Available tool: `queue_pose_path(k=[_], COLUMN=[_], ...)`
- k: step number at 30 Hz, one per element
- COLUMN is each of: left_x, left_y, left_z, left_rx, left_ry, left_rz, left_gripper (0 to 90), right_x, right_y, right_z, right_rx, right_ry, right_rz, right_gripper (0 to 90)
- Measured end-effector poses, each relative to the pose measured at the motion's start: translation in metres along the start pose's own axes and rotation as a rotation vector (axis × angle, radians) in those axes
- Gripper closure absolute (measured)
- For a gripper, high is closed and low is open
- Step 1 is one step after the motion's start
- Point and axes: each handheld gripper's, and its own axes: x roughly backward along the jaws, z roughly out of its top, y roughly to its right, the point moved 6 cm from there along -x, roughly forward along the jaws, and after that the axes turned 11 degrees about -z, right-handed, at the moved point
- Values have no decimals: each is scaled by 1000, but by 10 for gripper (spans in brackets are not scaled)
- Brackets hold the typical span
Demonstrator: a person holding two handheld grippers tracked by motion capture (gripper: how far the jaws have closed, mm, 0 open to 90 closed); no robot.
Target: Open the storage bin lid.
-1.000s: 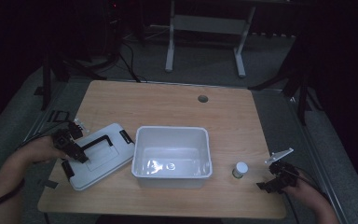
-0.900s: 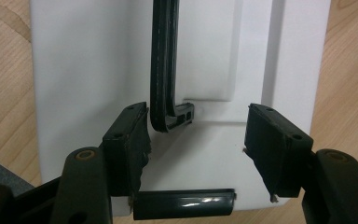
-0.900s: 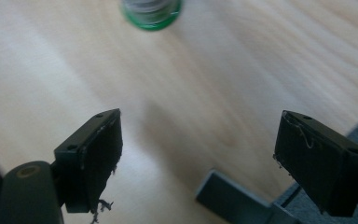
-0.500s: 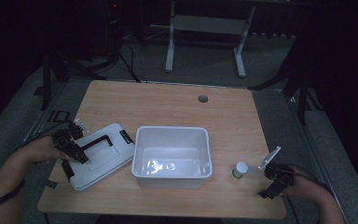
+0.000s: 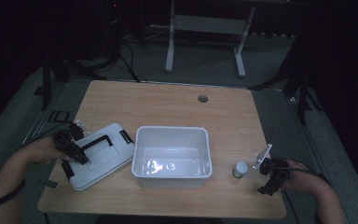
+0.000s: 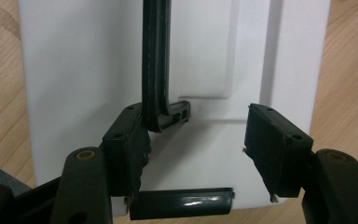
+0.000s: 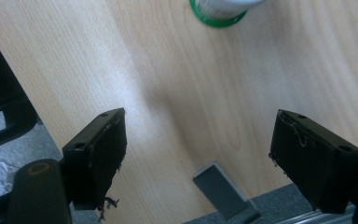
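Note:
A white lid with a black handle lies flat on the table, left of an empty white bin. My left gripper rests over the lid's near-left end. In the left gripper view its jaws stand open above the lid, and the handle's end lies against the tip of the left jaw. A small white-capped jar stands right of the bin. My right gripper hovers just right of it, open, and its jaws have just been closing slightly with nothing between them. The jar's green-rimmed base lies beyond them.
The wooden table has a round cable hole at the back. A black latch sits on the lid's near edge. A grey bracket shows at the table edge under the right gripper. Stands and cables are on the floor beyond the table.
The right gripper has lifted and shifted a little left, toward the jar. The left gripper, lid and bin have not moved.

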Motion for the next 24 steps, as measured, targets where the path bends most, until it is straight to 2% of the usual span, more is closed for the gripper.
queue_pose_path(k=[3, 11, 13, 18, 24], left_x=[2, 2, 1, 2, 3], left_y=[1, 2, 1, 2, 2], left_z=[1, 1, 1, 1, 0], left_rx=[-3, -11, -12, -14, -15], left_ry=[-4, -22, -23, -25, -24], left_rz=[5, 10, 12, 14, 17], left_gripper=[392, 392, 392, 392, 392], right_x=[4, 11, 10, 5, 0], right_y=[2, 3, 4, 8, 8], right_z=[4, 28, 34, 46, 60], right_rx=[12, 57, 57, 74, 100], right_ry=[2, 29, 31, 19, 29], right_rz=[-4, -1, -3, -12, -6], right_gripper=[182, 220, 259, 294, 328])
